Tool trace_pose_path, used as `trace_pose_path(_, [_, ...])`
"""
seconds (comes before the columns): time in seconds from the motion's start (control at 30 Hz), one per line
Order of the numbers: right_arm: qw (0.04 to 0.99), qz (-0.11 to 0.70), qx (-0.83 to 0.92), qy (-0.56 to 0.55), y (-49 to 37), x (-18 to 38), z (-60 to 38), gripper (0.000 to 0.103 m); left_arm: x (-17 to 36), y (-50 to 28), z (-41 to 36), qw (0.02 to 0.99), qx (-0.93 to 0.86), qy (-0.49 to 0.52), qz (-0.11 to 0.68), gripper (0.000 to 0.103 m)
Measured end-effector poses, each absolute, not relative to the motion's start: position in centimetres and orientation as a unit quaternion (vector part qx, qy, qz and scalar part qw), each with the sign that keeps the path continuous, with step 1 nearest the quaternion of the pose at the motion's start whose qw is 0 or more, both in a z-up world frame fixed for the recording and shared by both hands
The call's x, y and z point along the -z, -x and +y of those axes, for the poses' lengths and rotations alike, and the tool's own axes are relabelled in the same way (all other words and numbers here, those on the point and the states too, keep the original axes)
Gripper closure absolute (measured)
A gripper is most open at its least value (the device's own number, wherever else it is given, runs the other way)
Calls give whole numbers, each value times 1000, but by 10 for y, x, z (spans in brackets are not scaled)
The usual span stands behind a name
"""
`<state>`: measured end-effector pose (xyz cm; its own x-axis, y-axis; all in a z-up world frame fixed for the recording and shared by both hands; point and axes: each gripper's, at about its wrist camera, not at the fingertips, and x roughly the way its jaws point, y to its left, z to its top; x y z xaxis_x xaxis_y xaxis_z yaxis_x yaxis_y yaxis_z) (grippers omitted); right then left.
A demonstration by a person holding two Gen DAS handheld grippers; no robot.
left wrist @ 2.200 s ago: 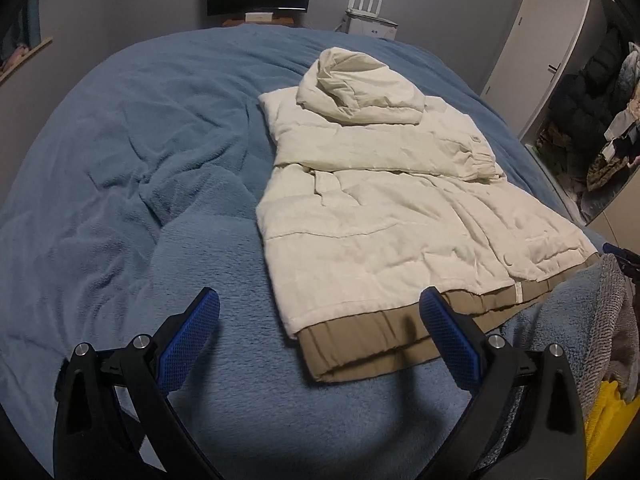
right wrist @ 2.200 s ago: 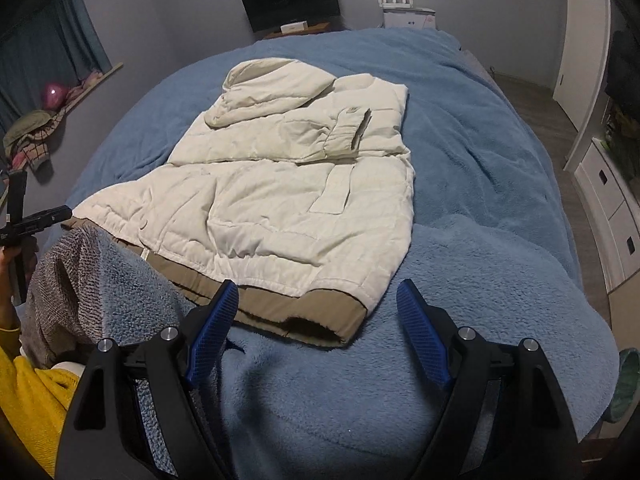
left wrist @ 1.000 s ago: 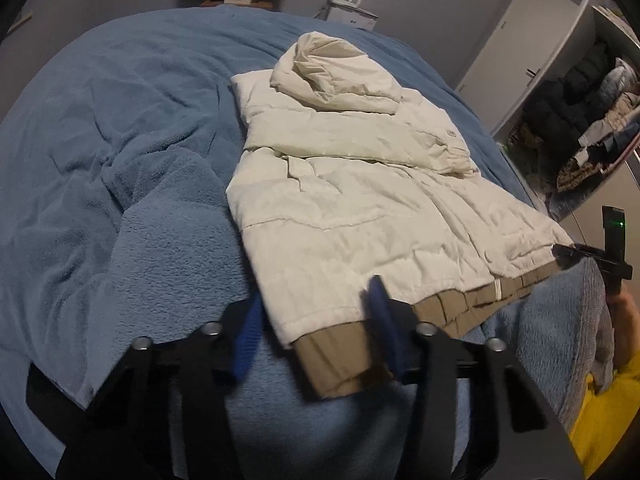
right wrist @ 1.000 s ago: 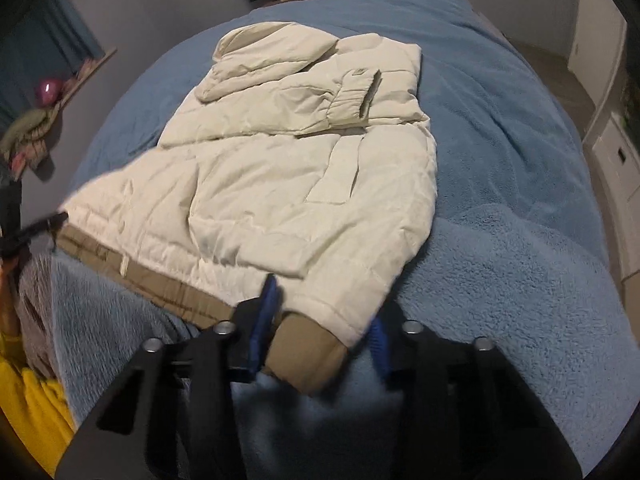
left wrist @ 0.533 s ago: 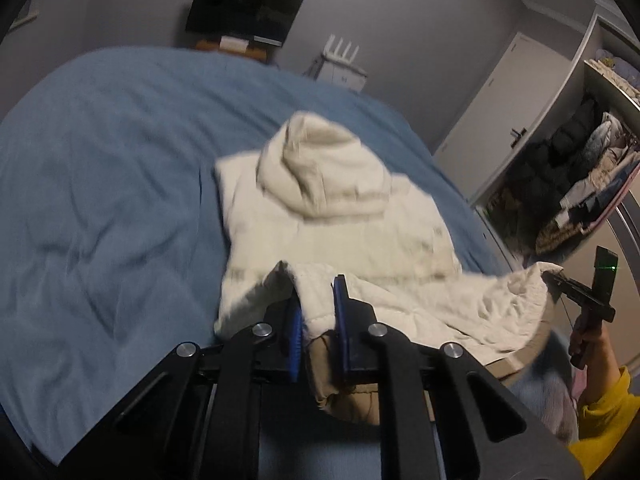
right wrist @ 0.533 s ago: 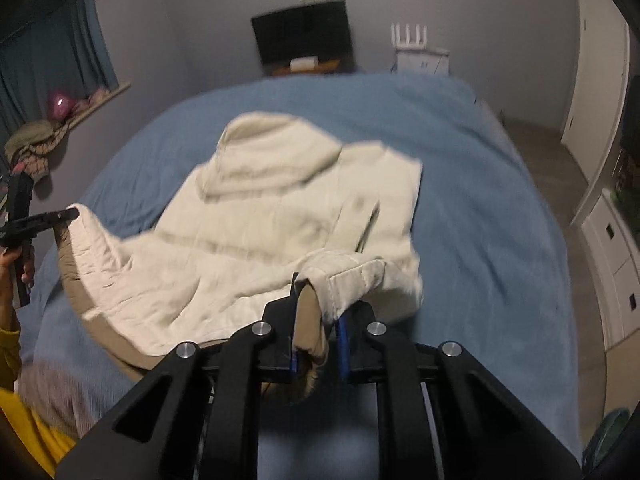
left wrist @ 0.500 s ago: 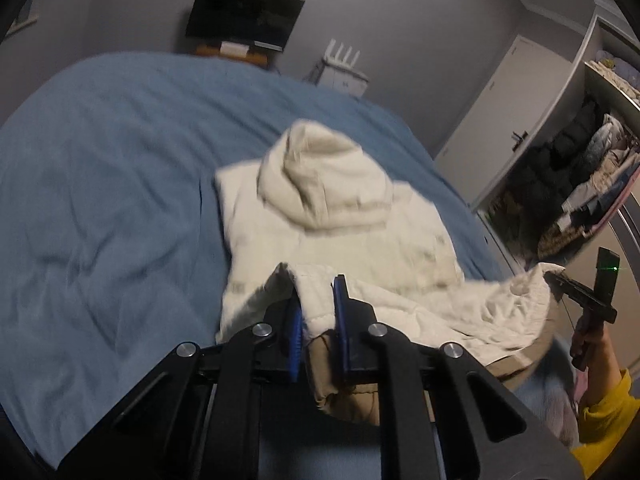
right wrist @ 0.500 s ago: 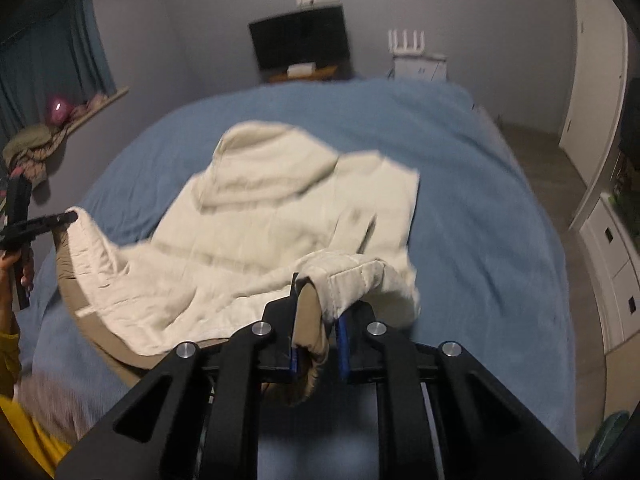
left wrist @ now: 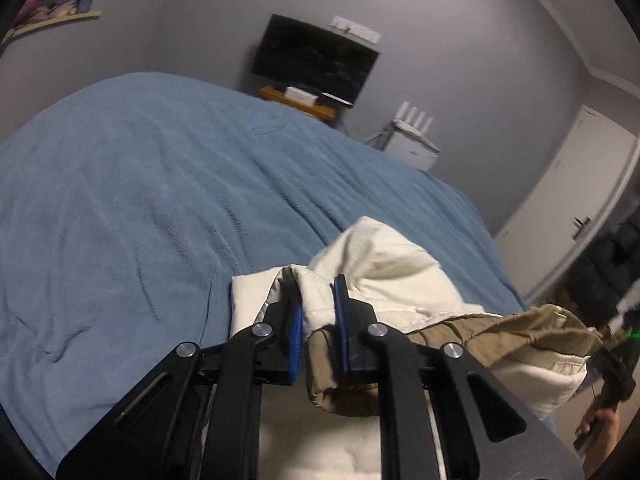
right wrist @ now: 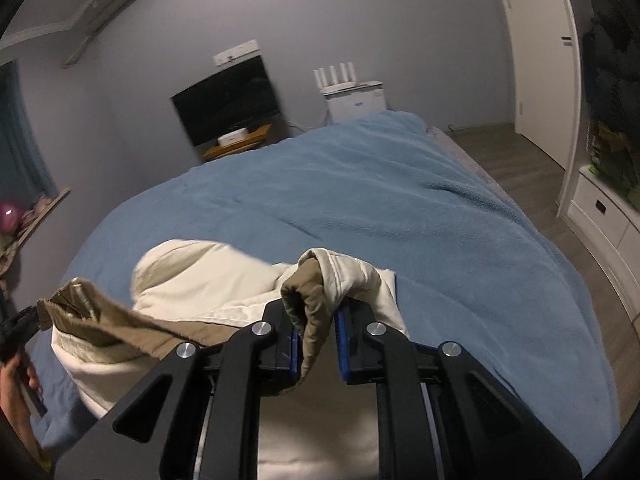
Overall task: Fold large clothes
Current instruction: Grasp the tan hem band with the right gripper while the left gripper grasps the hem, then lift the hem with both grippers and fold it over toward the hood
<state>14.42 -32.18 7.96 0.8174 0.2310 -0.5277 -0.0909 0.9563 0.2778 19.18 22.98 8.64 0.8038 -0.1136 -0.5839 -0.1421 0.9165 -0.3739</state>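
Note:
A cream hooded jacket with a tan hem band lies on a blue bed. My left gripper is shut on one hem corner, cream cloth and tan band bunched between its blue pads. My right gripper is shut on the other hem corner. The tan hem stretches between the two grippers, lifted over the jacket's upper part. The hood shows just beyond the raised hem. The jacket's lower body is hidden under the grippers.
The blue blanket covers the bed beyond the jacket. A dark screen and a white unit stand at the far wall. A white door and a wardrobe lie to the right. A hand holds the other gripper at the left edge.
Both grippers closed on the hem corners, lifted them and carried them forward toward the hood, so the lower half now folds over the upper half.

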Motion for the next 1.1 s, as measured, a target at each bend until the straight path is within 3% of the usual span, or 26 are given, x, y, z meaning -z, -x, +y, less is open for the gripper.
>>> trace_pose_path(0.37, [934,328,-68,-123,-222,-4,-309,91,-19,-251,231,917,-28,170,360,85])
trace_pose_path(0.47, [926,347,-79,-123,-231,9,-305,75,-14,-254,231,916,-20,158,368,82])
trace_pose_path(0.53, [920,358,-90,-133,-234,14,-306,56,-13,-252,232,915,-8,167,368,69])
trace_pose_path(0.57, [917,360,-95,-140,-233,15,-307,51,-15,-249,232,915,-1,173,365,52])
trace_pose_path(0.6, [917,359,-97,-144,-231,13,-307,44,-17,-247,231,917,-3,173,361,25])
trace_pose_path(0.67, [921,347,-97,-147,-222,6,-307,35,-30,-234,223,930,-30,139,339,9])
trace_pose_path(0.73, [925,334,-102,-148,-212,-3,-308,21,-40,-226,212,936,-15,115,331,9])
trace_pose_path(0.9, [932,322,-127,-110,-172,-25,-290,14,-48,-197,171,934,42,79,346,8])
trace_pose_path(1.1, [910,373,-181,-26,-125,-19,-243,12,-35,-169,119,905,114,52,406,8])
